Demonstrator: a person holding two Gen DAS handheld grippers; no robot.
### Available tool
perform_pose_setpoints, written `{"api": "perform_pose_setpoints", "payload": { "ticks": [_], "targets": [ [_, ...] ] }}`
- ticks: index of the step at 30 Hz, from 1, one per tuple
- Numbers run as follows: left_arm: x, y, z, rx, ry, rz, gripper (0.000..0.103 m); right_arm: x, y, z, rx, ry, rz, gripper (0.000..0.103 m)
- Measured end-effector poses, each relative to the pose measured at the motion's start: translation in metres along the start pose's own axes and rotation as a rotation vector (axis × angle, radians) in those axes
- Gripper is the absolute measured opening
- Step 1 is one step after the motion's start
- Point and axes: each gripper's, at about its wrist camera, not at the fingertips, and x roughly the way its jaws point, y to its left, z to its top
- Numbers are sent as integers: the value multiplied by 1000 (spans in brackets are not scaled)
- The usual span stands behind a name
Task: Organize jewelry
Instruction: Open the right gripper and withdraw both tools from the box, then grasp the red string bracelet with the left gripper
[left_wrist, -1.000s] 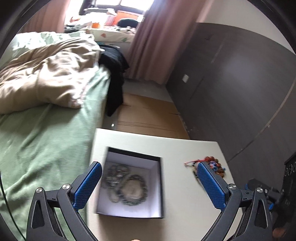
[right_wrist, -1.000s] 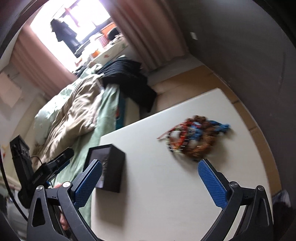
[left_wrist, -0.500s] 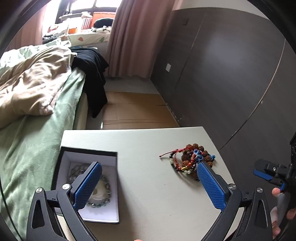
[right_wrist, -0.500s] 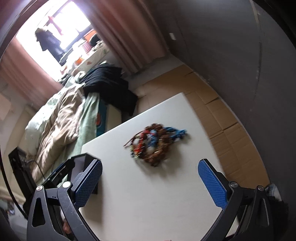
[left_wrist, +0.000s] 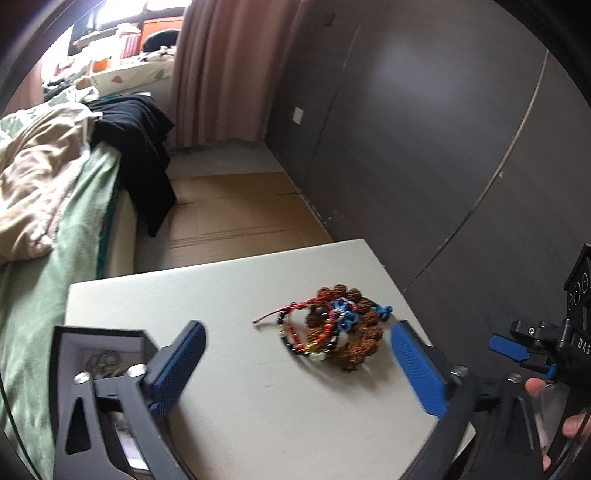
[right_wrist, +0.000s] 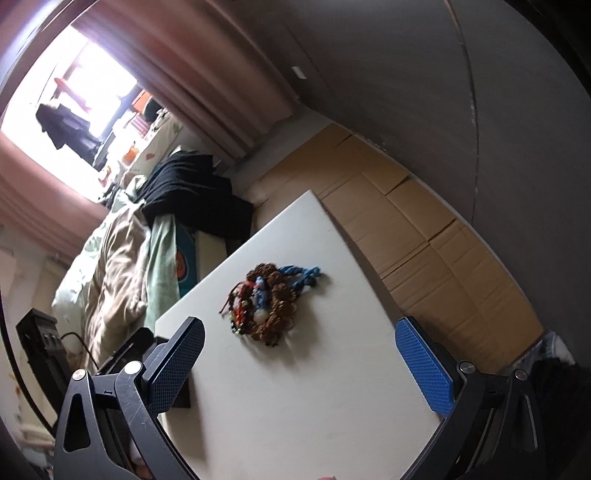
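Note:
A tangled pile of bracelets (left_wrist: 332, 328) (right_wrist: 266, 306), with brown seed beads and red and blue cords, lies on the white table (left_wrist: 258, 406) (right_wrist: 295, 406). At the table's left stands an open black box (left_wrist: 99, 343) (right_wrist: 144, 343) with grey bead bracelets inside, partly hidden by a finger. My left gripper (left_wrist: 297, 330) hovers short of the pile with its jaws closing, and the pads touch nothing. My right gripper (right_wrist: 301, 328) stands open and empty, also short of the pile. One of its pads (left_wrist: 508, 347) shows at the right edge of the left wrist view.
A bed (left_wrist: 44, 240) with green sheet, beige duvet and a black garment (left_wrist: 144, 147) runs along the left. Cardboard (left_wrist: 229, 214) covers the floor beyond the table. Dark wardrobe doors (left_wrist: 443, 129) stand to the right. A hand (left_wrist: 569, 424) holds the right gripper.
The left gripper swung right from over the box to face the bracelet pile, and its jaws narrowed a little. In the right wrist view the pile slid to the centre.

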Motion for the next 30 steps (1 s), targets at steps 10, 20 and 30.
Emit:
{"api": "perform_pose_setpoints", "payload": {
  "ticks": [10,20,30],
  "targets": [
    [59,-15,10,-33,148,-37,44,13,-10,9,37,30,23,103],
    [94,-24,12,-30,213,9,31,31,-19,19,71,67,10,93],
    [110,-34,10,35,245,107,5,42,-23,24,111,84,25,93]
  ]
}}
